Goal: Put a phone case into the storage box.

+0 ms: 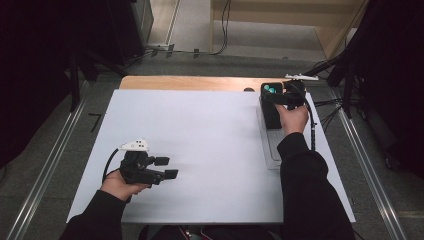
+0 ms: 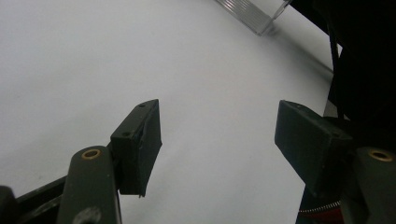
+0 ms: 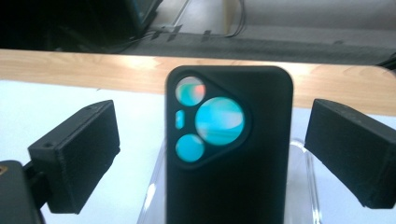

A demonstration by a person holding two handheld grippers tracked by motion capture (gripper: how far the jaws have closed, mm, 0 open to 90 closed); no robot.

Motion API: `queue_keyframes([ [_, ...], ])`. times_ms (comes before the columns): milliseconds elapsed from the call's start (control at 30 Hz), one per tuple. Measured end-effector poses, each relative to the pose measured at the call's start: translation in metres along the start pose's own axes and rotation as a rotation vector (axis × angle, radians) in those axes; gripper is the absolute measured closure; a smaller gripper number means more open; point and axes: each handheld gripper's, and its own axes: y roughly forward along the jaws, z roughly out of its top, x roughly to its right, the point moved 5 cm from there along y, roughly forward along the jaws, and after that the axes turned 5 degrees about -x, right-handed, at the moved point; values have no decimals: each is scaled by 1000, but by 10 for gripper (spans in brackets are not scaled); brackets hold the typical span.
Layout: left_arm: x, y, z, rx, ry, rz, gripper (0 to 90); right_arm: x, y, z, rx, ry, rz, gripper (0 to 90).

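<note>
A black phone with a round camera cluster stands upright in a clear plastic stand at the table's far right. In the right gripper view the phone fills the middle, its back facing the camera. My right gripper is open, one jaw on either side of the phone with a clear gap on each side. In the high view the right gripper sits level with the phone's top. My left gripper rests at the near left, open and empty over the bare white surface.
A white board covers the table, with a strip of wood along its far edge. The stand's corner shows far off in the left gripper view. Cables and dark frames lie beyond the table.
</note>
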Motion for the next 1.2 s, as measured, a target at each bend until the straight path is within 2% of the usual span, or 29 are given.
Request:
queue_keyframes([
  [67,0,0,0,-3,-1,0,322,-3,-3,-1,-19,-3,33,18],
  [167,0,0,0,-1,-4,3,322,-7,-11,-2,-22,-18,51,18],
  [367,-1,-1,0,1,-7,7,322,-15,-24,-6,-62,-39,115,20],
  [567,-3,-1,-1,-2,-9,9,322,-27,-39,-11,-58,-64,169,38],
  [733,-3,-1,-1,-2,-14,12,322,-35,-47,-18,-65,-85,175,51],
  [800,-4,-2,-1,-1,-14,10,322,-38,-51,-20,-65,-90,175,102],
  [867,-4,-2,-1,1,-14,10,322,-40,-54,-23,-70,-95,171,116],
  [1000,-4,-2,-1,2,-12,12,322,-46,-58,-29,-77,-110,208,116],
  [1067,-4,-2,-1,2,-14,13,322,-49,-60,-32,-78,-128,207,116],
  [1200,-5,-2,-1,0,-13,16,322,-52,-65,-38,-75,-119,244,117],
])
